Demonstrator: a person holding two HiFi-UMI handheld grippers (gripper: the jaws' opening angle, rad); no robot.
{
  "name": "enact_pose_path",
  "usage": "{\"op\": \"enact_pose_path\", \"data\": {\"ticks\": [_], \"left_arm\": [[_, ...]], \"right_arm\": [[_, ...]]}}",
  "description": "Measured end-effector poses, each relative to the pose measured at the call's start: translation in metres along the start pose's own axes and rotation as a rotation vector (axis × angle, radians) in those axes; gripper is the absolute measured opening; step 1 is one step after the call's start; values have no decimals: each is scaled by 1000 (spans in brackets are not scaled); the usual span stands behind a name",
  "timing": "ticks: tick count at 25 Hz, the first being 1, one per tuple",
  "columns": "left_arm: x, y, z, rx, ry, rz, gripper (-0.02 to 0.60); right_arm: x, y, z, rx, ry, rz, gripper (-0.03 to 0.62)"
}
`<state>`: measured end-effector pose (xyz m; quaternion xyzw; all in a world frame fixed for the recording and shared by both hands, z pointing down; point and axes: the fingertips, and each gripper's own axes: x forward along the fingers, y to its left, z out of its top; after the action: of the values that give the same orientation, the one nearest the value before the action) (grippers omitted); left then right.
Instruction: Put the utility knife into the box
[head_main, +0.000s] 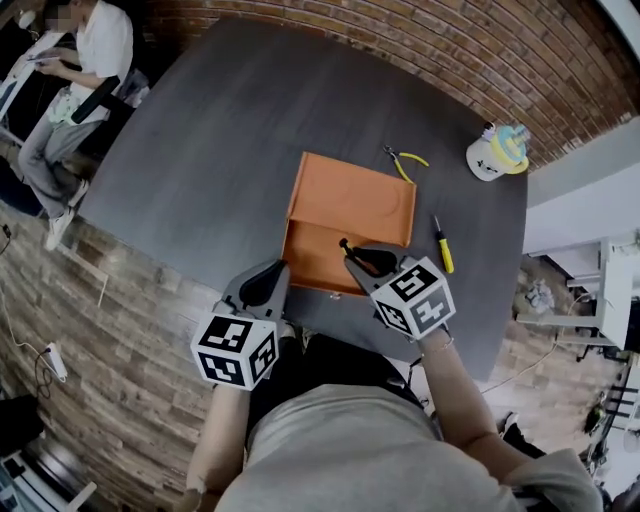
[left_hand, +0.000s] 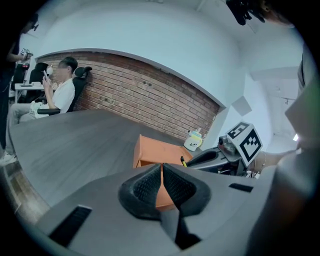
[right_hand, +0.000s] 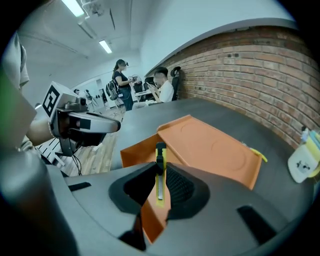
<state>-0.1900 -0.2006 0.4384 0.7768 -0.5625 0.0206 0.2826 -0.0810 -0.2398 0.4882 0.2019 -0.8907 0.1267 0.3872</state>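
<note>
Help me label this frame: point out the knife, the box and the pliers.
knife (right_hand: 160, 175): right gripper view, middle of its yellow body.
box (head_main: 350, 200): head view, its open lid.
pliers (head_main: 400, 165): head view, a yellow handle.

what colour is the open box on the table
The open box is plain orange, clearest in the head view.

box (head_main: 330, 255) on table (head_main: 220, 120) | pliers (head_main: 403, 162) behind box, to the right | screwdriver (head_main: 443, 245) right of box | cup (head_main: 497, 152) far right | knife (right_hand: 159, 187) in right gripper (head_main: 350, 252), above box
</note>
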Motion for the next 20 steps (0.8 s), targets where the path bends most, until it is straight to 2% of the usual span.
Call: {"op": "enact_pose_path", "data": {"ticks": [4,9,13,18,20], "left_arm": [[-2,8,-2,-9,2,40,26],[-6,12,-12,-31,20,73,26],[-12,9,-14,-80,17,60,26],[-10,12,-27,-96,56,65,26],[-8,13,-34,-79,82,71,26]], "right_arm": [[14,-3,-7,-67,98,-4,74],[35,1,-16,-98,189,20,74],[50,6,-22,-114,242,50,74],[66,4,-40,-147,322,42,74],[69,4,-44,-151,342,42,74]]}}
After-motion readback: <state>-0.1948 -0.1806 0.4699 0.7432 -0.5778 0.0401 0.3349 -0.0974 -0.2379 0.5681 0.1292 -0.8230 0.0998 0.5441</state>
